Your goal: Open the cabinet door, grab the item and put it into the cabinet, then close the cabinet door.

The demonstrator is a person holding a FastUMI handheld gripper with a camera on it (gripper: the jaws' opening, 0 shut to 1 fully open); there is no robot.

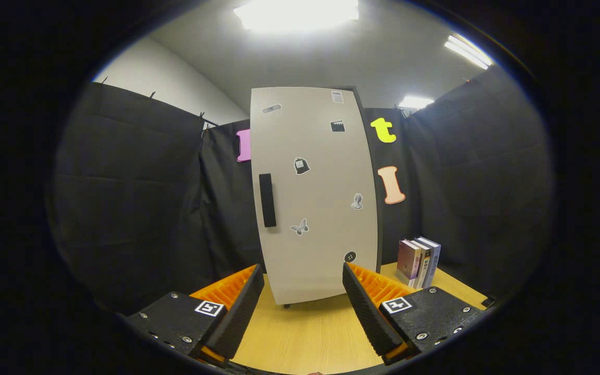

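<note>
My tool (302,291) hung open over the worktop (305,333), cabinet door (315,198) shut ahead; best hook the handle (267,200) squarely, then pull gently.

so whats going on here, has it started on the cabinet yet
Not yet. The claw is open with nothing between its fingers, held above the wooden table and facing the cabinet. The cabinet door is shut, and its dark handle sits on the door's left side, beyond the fingers and untouched. A few books stand upright on the table to the right of the cabinet. So opening the door appears to be the first step still to do.
</note>
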